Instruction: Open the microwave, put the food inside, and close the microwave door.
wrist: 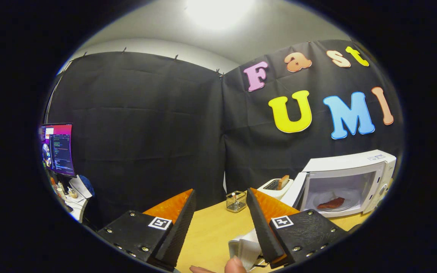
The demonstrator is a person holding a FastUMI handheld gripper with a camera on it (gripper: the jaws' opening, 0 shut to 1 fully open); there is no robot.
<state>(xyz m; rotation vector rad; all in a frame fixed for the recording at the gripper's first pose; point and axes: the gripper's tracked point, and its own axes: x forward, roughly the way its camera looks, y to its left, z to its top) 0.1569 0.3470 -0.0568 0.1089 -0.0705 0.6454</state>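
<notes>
We see a white microwave [349, 178] at the lower right of the frame, its door open on a pale interior holding a dark reddish-brown piece of food [331, 203]. Left of it sits a white toaster [275, 188] with a tan slice. The table [212, 231] is light yellow wood, the wire basket [236, 201] silvery, and the monitor [57, 148] at the left glows purple and pink.

Glossy microwave [349, 167], wooden table [211, 231]

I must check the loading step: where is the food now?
In the gripper view, the food lies on the plate inside the open microwave, beyond the open hand-held gripper to its right, beside the toaster.
</notes>
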